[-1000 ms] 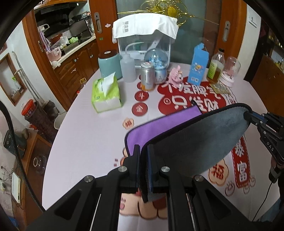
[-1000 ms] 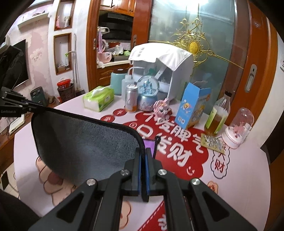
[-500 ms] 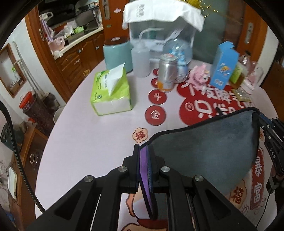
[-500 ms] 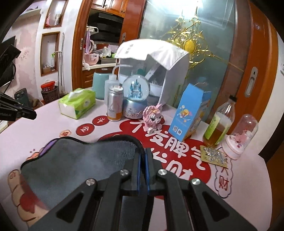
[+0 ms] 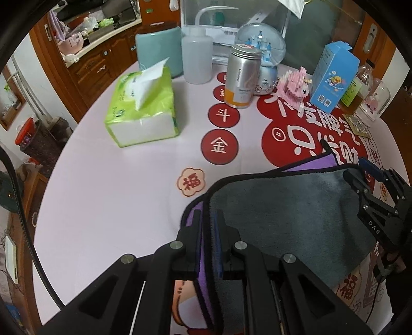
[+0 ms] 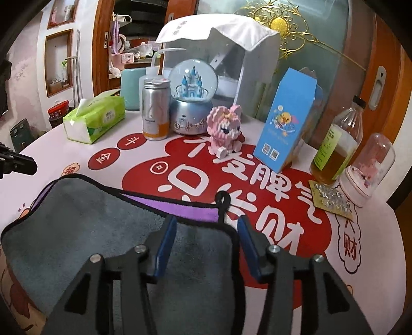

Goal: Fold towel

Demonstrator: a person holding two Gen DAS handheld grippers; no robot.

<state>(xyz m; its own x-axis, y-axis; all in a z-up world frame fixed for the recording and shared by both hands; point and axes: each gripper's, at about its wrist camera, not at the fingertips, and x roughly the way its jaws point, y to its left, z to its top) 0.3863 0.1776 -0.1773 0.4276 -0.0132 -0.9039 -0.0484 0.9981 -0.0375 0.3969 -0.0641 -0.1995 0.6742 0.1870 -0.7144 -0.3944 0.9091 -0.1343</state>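
Round bench [image 5: 108, 195], pale pink cover with red printed characters. Behind the bench: frosted glass door panel [image 6: 332, 69] bearing a gold ornament [image 6: 279, 24], set in a reddish wood frame [image 6: 386, 85] with a metal handle [image 6: 376, 87]. Left of the bench: wooden cabinets [image 5: 95, 67] under a cluttered countertop [image 5: 103, 28]. Pink patterned wall [image 6: 28, 85] with two recessed shelf niches [image 6: 58, 61]. Red-lidded bin [image 5: 24, 128] on the floor left of the bench. Indoor light, even.
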